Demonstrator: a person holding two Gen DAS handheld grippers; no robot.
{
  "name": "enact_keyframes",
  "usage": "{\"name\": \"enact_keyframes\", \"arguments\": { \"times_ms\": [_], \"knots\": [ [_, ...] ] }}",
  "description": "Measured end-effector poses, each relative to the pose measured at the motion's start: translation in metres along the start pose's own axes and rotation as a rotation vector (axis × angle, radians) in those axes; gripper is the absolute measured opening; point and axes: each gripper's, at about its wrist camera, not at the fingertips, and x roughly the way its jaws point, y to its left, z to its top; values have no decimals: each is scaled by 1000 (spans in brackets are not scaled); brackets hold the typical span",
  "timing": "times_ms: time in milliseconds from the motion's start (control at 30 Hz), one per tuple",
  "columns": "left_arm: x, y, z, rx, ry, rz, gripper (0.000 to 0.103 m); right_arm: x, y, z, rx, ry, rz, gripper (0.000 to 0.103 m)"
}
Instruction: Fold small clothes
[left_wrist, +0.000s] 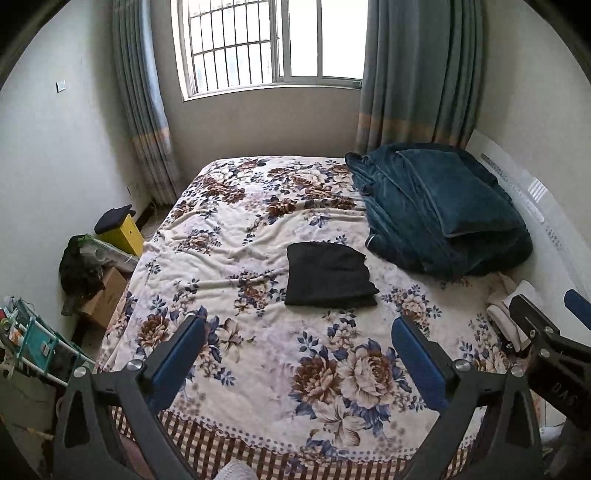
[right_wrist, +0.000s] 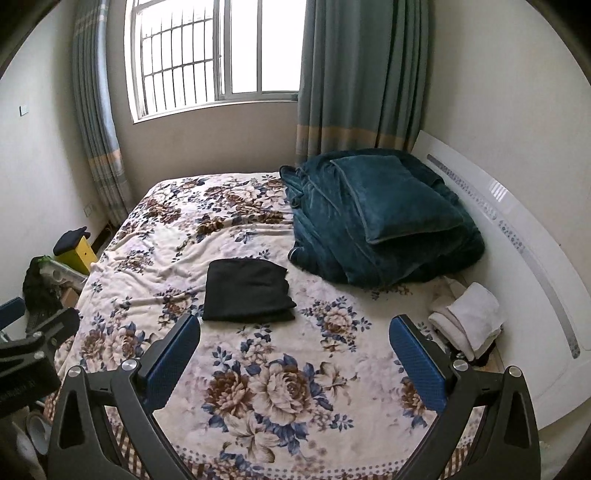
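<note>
A black garment (left_wrist: 328, 275) lies folded into a flat rectangle in the middle of the floral bedspread (left_wrist: 258, 354); it also shows in the right wrist view (right_wrist: 247, 290). My left gripper (left_wrist: 299, 328) is open and empty, held back above the bed's near edge, short of the garment. My right gripper (right_wrist: 295, 328) is open and empty too, at about the same distance from the garment. The right gripper's body shows at the right edge of the left wrist view (left_wrist: 546, 332). The left gripper's body shows at the left edge of the right wrist view (right_wrist: 33, 343).
A dark teal blanket and pillow (right_wrist: 380, 218) are piled at the bed's far right. Folded white cloths (right_wrist: 469, 317) lie by the white headboard (right_wrist: 524, 236). Left of the bed stand a yellow box (left_wrist: 123, 230), a cardboard box (left_wrist: 105, 295) and a teal rack (left_wrist: 33, 339).
</note>
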Motion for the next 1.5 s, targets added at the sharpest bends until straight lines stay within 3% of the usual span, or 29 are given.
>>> {"name": "enact_keyframes", "arguments": {
  "times_ms": [433, 1500],
  "knots": [
    [1, 5, 3, -6, -16, 33, 103, 5, 4, 7, -6, -7, 13, 103],
    [3, 8, 6, -8, -8, 28, 103, 12, 9, 8, -16, 1, 21, 103]
  ]
}}
